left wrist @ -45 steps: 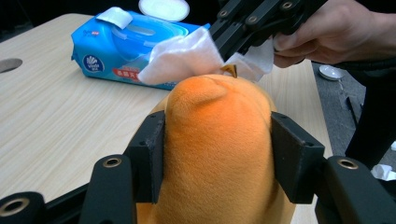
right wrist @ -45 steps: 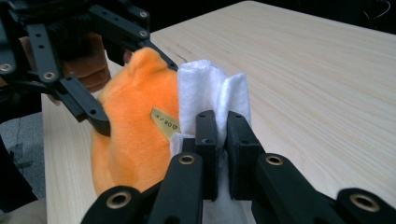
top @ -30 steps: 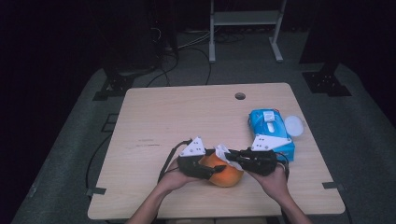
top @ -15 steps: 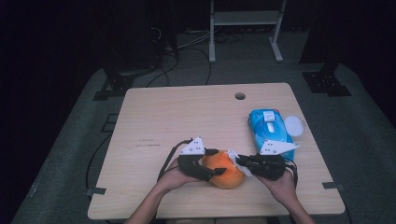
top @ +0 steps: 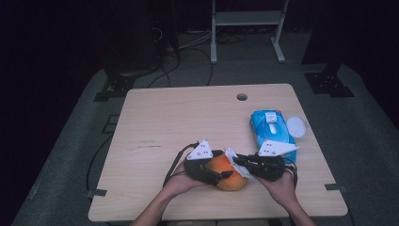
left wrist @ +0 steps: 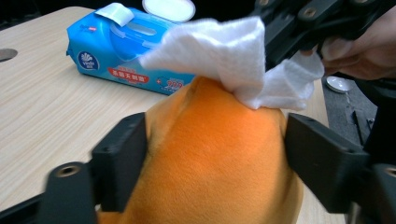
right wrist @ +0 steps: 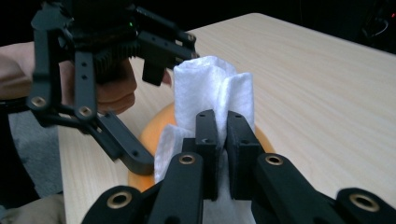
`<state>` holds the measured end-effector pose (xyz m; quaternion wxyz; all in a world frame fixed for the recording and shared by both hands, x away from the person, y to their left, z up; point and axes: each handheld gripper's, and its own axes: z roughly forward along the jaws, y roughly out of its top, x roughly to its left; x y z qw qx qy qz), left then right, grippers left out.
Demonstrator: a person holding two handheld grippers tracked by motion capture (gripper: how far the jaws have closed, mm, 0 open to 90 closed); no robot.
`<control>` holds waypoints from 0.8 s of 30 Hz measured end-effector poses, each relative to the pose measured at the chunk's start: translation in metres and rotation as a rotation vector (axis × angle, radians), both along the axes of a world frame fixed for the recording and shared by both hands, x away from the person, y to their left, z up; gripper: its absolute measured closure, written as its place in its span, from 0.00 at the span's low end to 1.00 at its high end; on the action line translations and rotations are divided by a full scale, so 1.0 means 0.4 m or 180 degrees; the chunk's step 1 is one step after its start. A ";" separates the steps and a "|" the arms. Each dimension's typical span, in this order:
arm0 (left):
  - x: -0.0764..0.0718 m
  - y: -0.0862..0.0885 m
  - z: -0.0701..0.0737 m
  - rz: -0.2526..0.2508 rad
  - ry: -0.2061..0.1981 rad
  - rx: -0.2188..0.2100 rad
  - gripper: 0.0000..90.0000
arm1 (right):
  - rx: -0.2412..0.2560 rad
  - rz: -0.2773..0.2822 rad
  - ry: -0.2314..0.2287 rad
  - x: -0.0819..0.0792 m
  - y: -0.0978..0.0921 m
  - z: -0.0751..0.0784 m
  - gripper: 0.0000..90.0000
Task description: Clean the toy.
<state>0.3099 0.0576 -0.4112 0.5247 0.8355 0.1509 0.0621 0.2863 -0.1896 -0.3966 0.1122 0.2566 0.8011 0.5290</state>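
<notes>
Wooden table (top: 188,122) on grey floor (top: 367,122), dark room, left gripper (top: 214,170) jaws clamped on orange toy (top: 226,172), right gripper (top: 244,162) jaws pinching white wipe (right wrist: 212,88)

Orange plush getting squeezed and wiped

The left gripper (left wrist: 212,154) is clamping its two black jaws on either side of the orange plush toy (left wrist: 210,163), while the right gripper (left wrist: 299,28) is pressing a white wipe (left wrist: 233,60) onto the toy's top. Behind the toy, a blue wipes pack (left wrist: 116,51) is lying on the wooden table (left wrist: 51,112).
</notes>
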 end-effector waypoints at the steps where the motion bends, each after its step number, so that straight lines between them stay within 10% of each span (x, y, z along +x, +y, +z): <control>1: 0.002 0.002 0.001 0.0018 -0.0006 -0.0019 0.18 | -0.0006 -0.0018 0.0010 -0.001 -0.005 -0.009 0.93; 12: 0.024 0.033 0.000 0.0031 0.0001 -0.0087 0.13 | 0.0018 -0.0066 0.0068 -0.001 -0.045 -0.024 0.93; 24: 0.046 0.037 -0.033 -0.0054 0.0353 -0.0228 0.10 | 0.0034 -0.0090 0.0136 -0.010 -0.076 -0.031 0.93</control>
